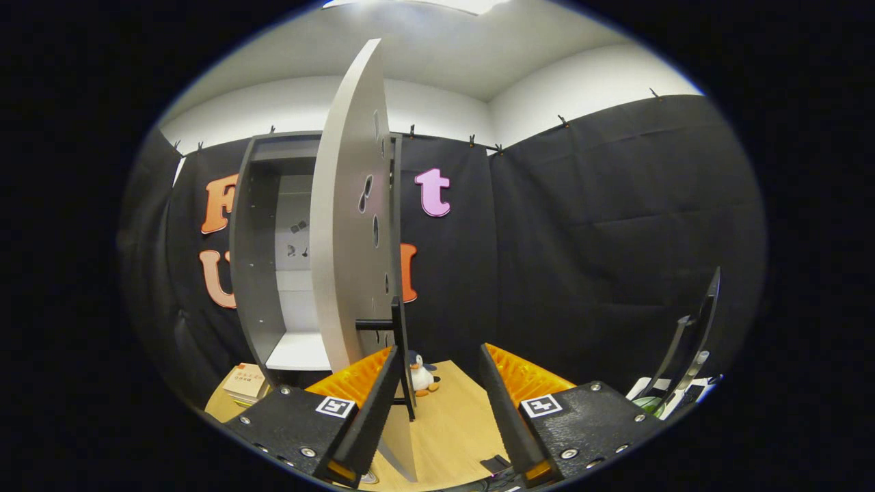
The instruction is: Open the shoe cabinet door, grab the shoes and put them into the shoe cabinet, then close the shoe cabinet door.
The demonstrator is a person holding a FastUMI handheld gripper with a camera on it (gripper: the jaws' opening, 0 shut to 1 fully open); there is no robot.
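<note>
- Beside the open grey shoe cabinet point(256, 273), its door point(345, 225) stands swung out edge-on toward the camera, pale grey, with dark oval cut-outs and a black bar handle point(396, 335) at its lower edge.
- Pale shelves show inside the cabinet.
- At the door's handle, the hand-held gripper point(437, 383) has its fingers spread apart, the left finger just beside the handle.
- Past the door, a small penguin toy point(420, 374) stands on the wooden tabletop point(454, 424).
- Left of the cabinet's foot lies a small box point(246, 381).
</note>
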